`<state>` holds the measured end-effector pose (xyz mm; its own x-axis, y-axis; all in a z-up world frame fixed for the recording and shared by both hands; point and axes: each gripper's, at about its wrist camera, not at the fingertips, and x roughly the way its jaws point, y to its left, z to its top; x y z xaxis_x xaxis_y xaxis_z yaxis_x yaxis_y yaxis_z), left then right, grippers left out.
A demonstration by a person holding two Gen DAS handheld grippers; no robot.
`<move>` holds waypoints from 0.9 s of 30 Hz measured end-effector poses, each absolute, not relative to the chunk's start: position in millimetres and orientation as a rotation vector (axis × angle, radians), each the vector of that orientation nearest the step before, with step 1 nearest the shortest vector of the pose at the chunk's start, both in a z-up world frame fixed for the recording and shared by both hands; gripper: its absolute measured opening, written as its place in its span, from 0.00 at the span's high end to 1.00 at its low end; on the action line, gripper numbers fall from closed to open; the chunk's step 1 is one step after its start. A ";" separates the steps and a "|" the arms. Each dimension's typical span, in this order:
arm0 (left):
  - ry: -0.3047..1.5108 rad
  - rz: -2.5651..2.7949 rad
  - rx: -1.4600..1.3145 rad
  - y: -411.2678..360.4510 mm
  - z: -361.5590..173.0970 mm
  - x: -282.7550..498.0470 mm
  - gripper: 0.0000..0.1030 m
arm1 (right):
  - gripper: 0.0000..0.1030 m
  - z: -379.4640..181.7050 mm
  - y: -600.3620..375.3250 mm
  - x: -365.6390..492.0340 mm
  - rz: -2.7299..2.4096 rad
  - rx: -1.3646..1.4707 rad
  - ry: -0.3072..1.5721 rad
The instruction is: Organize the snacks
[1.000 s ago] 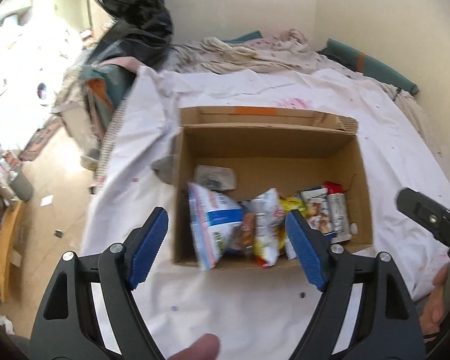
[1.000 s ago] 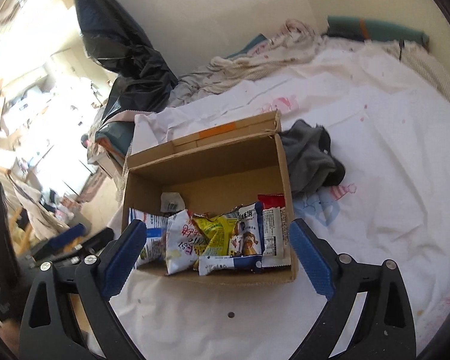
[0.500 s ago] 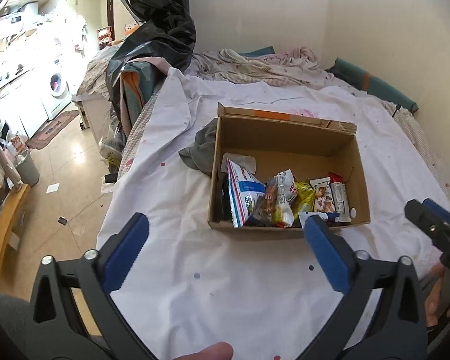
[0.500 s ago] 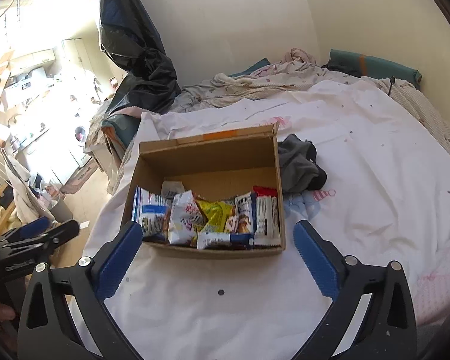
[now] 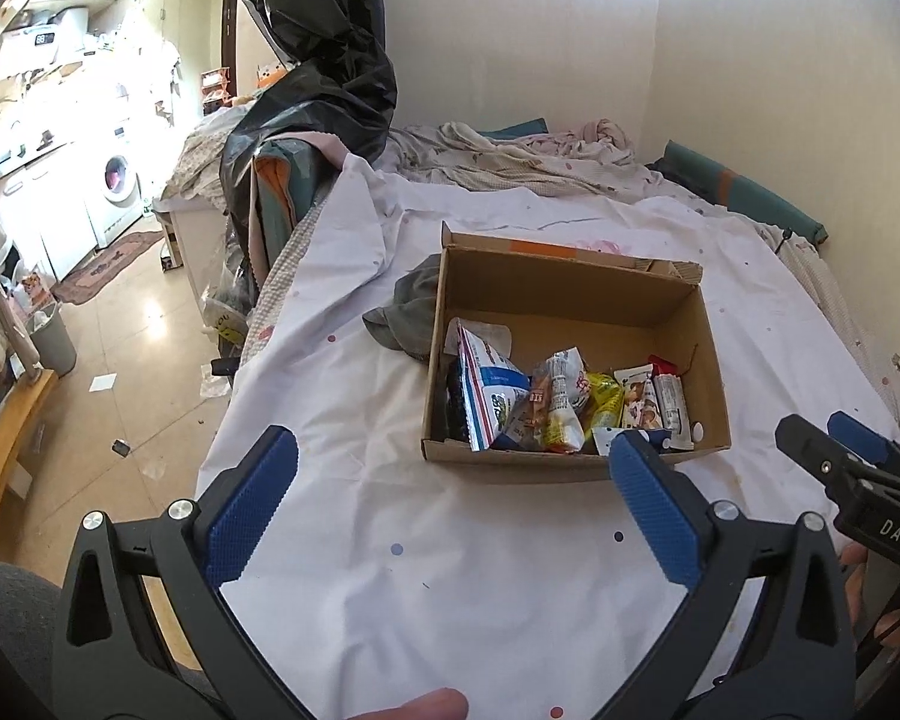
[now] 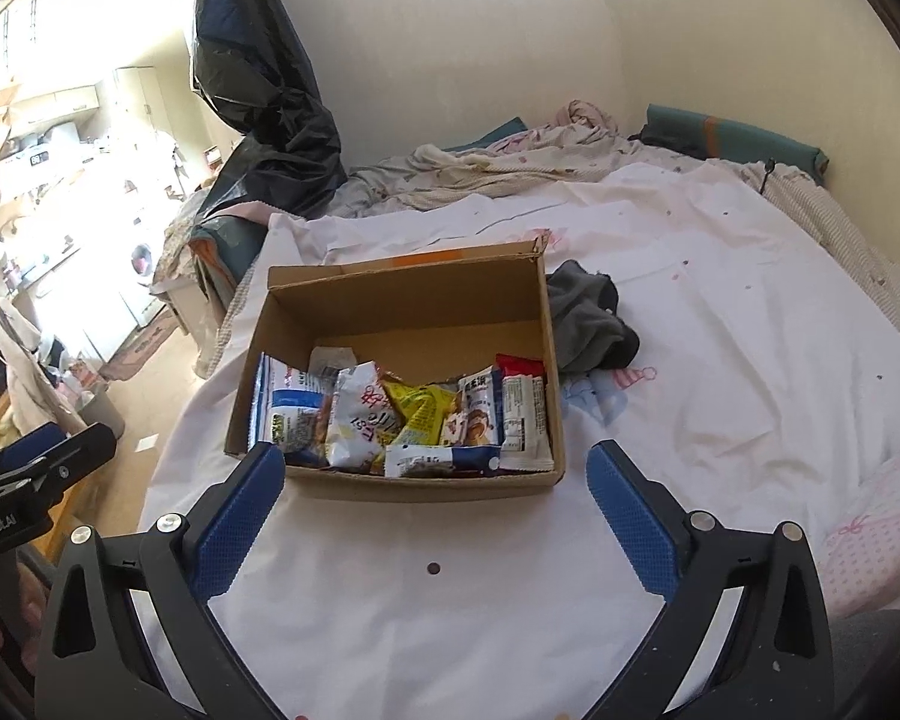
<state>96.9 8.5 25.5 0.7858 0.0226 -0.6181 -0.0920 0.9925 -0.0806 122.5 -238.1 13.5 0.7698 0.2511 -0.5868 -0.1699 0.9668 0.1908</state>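
Note:
An open cardboard box sits on a white bedsheet. Several snack packets stand in a row along its near wall: a blue-and-white bag, a white bag, a yellow bag, and a red-topped bar. My left gripper is open and empty, held back from the box above the sheet. My right gripper is open and empty, just short of the box's near wall. The right gripper also shows in the left wrist view.
A grey cloth lies against the box's side. Rumpled bedding and a teal pillow lie at the far end of the bed. A black plastic bag hangs at the left. The floor drops off beyond the bed's left edge.
Both grippers have pulled back and up from the box, so it looks smaller and farther away. Both stay open and empty. The snacks have not moved.

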 end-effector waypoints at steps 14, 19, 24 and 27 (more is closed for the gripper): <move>0.698 0.044 -0.127 4.7 18.1 98.7 0.00 | 0.00 13.4 -233.8 118.8 0.217 0.101 0.642; 0.698 0.044 -0.125 4.0 17.9 99.3 0.00 | 0.00 13.7 -234.0 118.2 0.217 0.102 0.643; 0.698 0.045 -0.126 3.6 17.9 99.2 0.00 | 0.00 13.5 -233.8 118.9 0.218 0.100 0.644; 0.698 0.046 -0.127 3.6 17.8 99.2 0.00 | 0.00 13.7 -233.8 118.3 0.217 0.100 0.644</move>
<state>99.2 3.6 17.8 0.7652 -0.0005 -0.6437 -0.0843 0.9913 -0.1010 118.3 -233.8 13.7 0.7783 0.2310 -0.5838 -0.1692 0.9726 0.1593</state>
